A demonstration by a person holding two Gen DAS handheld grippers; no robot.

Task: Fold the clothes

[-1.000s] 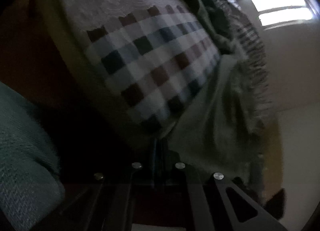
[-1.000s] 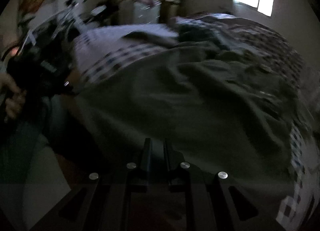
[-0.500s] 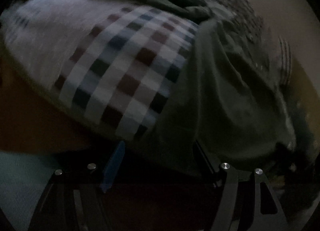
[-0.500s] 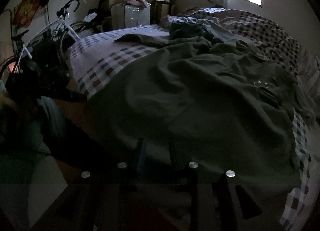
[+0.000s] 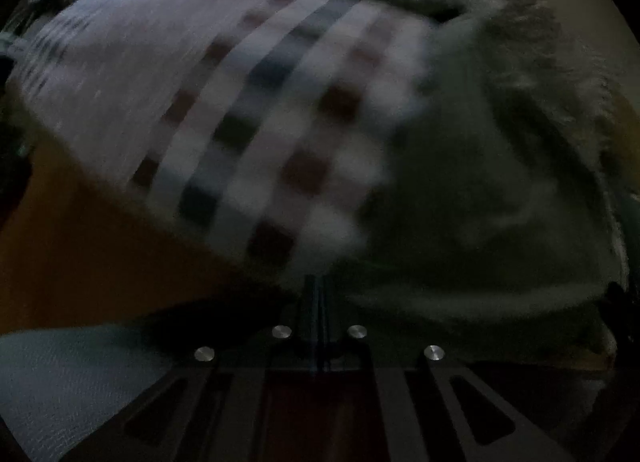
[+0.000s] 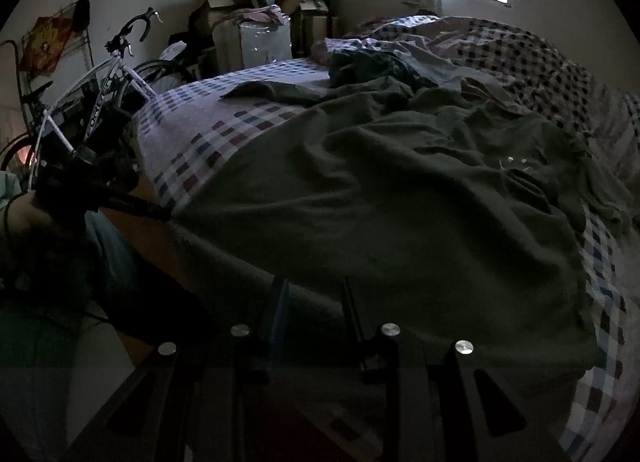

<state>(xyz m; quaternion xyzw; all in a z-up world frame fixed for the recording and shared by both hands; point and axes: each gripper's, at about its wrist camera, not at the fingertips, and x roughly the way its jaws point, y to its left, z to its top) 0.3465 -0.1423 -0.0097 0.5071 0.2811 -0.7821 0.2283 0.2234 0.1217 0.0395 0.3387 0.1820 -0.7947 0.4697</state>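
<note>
A dark green garment lies spread over the near half of the bed, its hem hanging at the near edge and its rumpled upper part reaching toward the far right corner. The left gripper has its 2 fingers pressed together at the garment's near left corner, apparently pinching the cloth, though blur hides the contact. The right gripper holds its fingers apart at the near edge, with the hem lying between them. A bicycle stands beyond the bed's left side.
</note>
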